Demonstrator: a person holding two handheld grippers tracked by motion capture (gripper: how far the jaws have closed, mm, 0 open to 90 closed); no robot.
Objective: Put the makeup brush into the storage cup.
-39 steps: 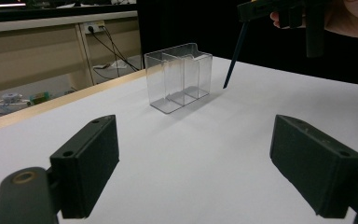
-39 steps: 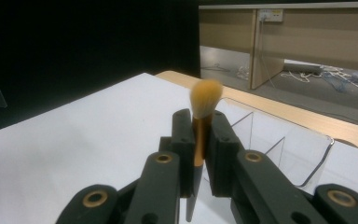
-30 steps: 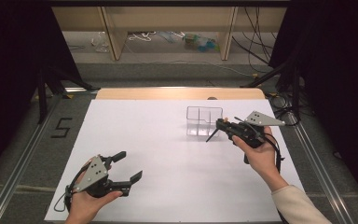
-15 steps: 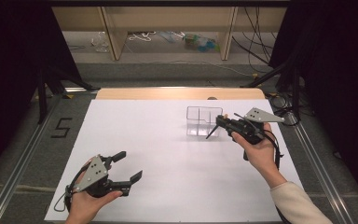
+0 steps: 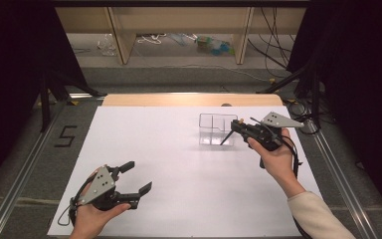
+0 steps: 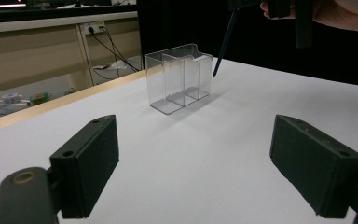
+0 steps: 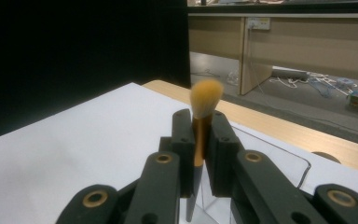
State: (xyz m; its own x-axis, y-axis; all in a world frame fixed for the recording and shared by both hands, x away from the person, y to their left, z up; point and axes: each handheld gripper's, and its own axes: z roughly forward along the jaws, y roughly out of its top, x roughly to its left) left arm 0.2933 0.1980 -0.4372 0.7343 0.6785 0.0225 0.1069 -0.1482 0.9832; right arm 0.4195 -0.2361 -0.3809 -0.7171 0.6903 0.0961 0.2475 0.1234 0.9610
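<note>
1. Right claw (image 5: 238,127) is clenching a makeup brush (image 7: 200,135) between its jaws; orange bristles are pointing up past the jaw tips in the right gripper view, gold ferrule pinched, dark handle hanging below.
2. In the high view, the brush handle is slanting down toward the desk (image 5: 179,159), its tip just beside the clear organizer (image 5: 218,129).
3. Clear organizer is standing upright on the white desk sheet, right of centre, with partitioned compartments showing in the left gripper view (image 6: 179,77).
4. Left claw (image 5: 134,177) is resting released near the desk's front-left edge, jaws spread wide, gripping nothing, well apart from the organizer.
</note>
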